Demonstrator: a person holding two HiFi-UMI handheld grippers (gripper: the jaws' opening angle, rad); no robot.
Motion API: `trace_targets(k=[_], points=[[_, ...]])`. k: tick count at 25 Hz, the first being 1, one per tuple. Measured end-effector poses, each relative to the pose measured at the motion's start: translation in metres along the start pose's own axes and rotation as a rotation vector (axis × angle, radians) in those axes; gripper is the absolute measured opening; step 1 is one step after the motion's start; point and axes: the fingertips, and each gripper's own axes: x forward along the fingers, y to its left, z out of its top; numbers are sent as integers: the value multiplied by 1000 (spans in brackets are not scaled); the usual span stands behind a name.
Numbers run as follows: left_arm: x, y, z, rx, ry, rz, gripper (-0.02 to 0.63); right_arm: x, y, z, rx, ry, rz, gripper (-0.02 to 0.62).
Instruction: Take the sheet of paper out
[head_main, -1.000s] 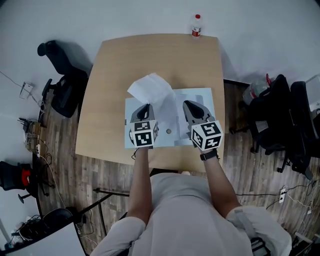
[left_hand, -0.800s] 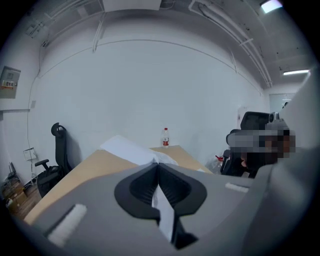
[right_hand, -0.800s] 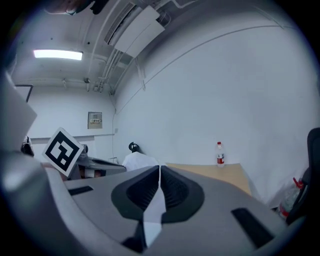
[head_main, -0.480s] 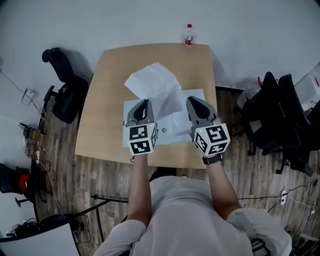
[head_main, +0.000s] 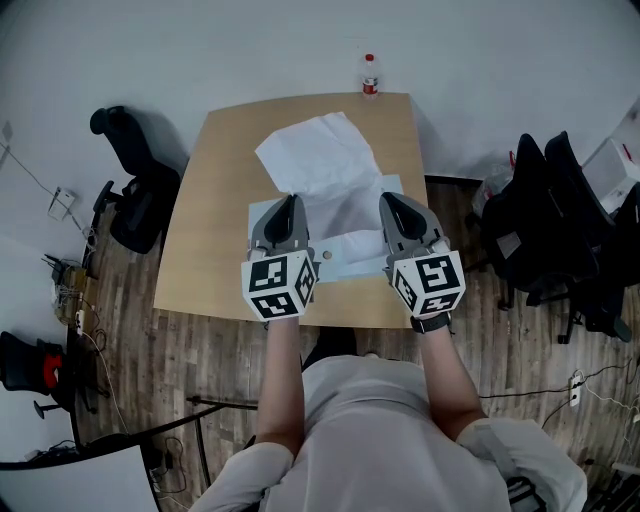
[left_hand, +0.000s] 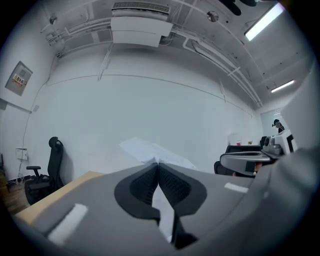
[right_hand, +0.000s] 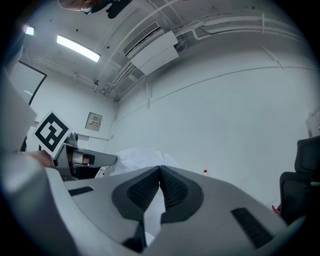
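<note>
The place was a plain office or lab workroom. White walls rose over a grey-brown wood-plank floor (head_main: 130, 350). A light wooden rectangular table (head_main: 215, 200) stood among black wheeled office chairs (head_main: 135, 200). Loose cables (head_main: 70, 290) lay along the floor. Overhead hung a white box-shaped air-conditioning unit (left_hand: 137, 25) and long fluorescent strip lights (left_hand: 264, 21).

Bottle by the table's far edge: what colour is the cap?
Red. The bottle shows best in the head view.

White walls (head_main: 200, 50), plank floor (head_main: 150, 350), wooden table (head_main: 210, 220), black office chairs (head_main: 135, 200), strip lights (right_hand: 77, 48)
</note>
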Motion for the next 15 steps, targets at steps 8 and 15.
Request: trace_targets(k=[8,15], points=[[-12,-5,-8,24,17,8,14,-15,-5,-5,-7,25,-51,14],[-1,-2,-17,45,37,-2,14,-7,-8,-9,6,36,-59,14]])
